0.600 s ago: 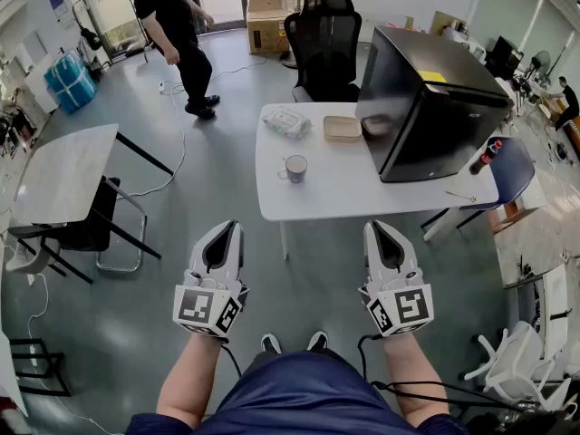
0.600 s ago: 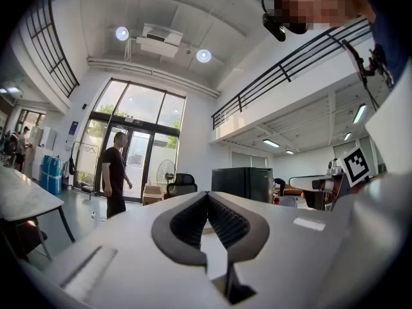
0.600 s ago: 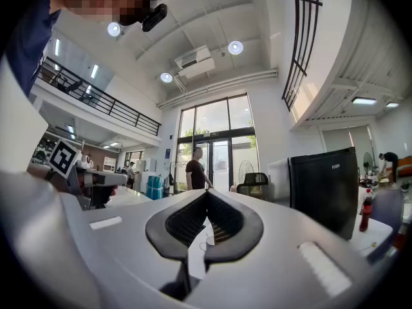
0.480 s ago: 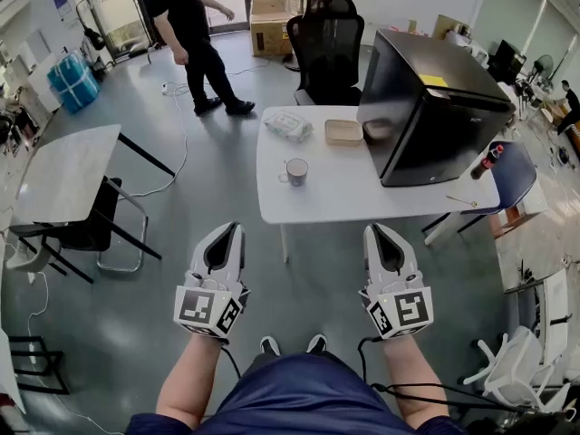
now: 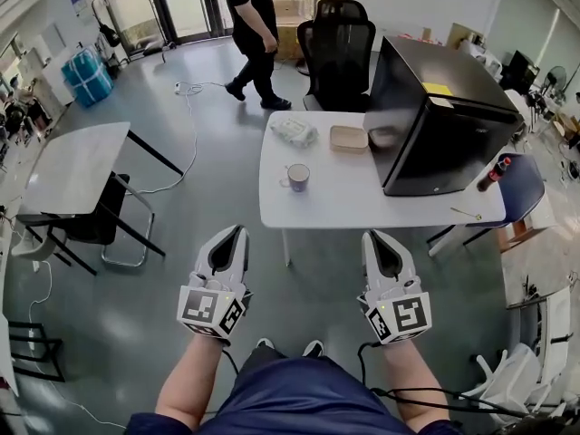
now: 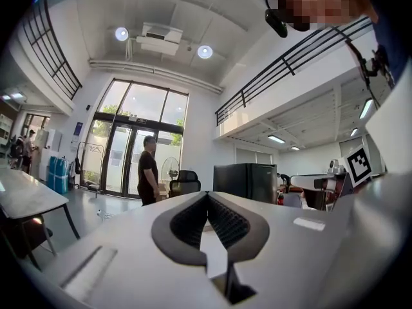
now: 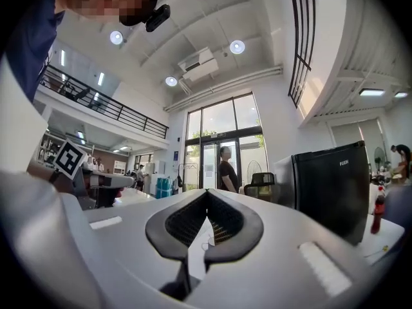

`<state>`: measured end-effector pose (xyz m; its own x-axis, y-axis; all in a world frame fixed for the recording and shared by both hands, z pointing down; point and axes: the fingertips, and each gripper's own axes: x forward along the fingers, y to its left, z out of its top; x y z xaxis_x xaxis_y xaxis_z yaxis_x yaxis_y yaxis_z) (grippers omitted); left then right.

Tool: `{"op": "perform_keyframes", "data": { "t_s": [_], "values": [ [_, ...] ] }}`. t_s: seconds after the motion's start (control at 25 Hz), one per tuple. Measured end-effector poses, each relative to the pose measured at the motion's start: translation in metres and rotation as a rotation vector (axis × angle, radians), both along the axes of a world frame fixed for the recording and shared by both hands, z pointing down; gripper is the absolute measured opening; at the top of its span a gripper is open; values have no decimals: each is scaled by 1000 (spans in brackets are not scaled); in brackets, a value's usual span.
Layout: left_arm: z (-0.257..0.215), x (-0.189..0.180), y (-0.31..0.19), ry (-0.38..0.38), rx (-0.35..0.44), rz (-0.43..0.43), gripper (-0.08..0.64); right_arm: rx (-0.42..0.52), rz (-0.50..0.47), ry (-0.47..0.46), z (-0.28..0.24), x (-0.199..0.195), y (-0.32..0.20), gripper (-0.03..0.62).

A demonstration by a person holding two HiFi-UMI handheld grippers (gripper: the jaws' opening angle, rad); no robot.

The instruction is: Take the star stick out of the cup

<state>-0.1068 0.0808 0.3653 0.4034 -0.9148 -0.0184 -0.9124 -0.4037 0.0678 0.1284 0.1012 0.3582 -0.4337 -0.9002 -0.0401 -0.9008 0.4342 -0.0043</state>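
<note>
A grey-blue cup (image 5: 297,177) stands on the white table (image 5: 344,198), near its left front corner. No star stick shows in it from the head view; the cup is too small to tell its contents. My left gripper (image 5: 238,231) and right gripper (image 5: 370,236) hang side by side over the floor, well short of the table. In the left gripper view the left gripper (image 6: 207,194) has its jaws together with nothing between them. The right gripper (image 7: 206,192) in its own view is the same, shut and empty.
On the table stand a black mini fridge (image 5: 444,125), a wipes packet (image 5: 294,130) and a shallow tan tray (image 5: 348,137). A black office chair (image 5: 338,39) stands behind it. A person in black (image 5: 252,25) walks at the back. A grey table (image 5: 68,166) stands left.
The person in black has walked from the far left to behind the table. The view has shifted slightly toward the table. Both grippers stay shut and hardly move.
</note>
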Motion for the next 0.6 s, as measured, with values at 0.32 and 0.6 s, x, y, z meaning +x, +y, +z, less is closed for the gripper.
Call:
{"op": "perform_keyframes", "data": {
  "t_s": [0.32, 0.6],
  "values": [
    [22, 7, -1, 28, -69, -35, 3, -34, -23, -8, 14, 14, -12, 8],
    [39, -7, -44, 44, -94, -39, 3, -60, -1, 8, 26, 9, -44, 8]
  ]
}}
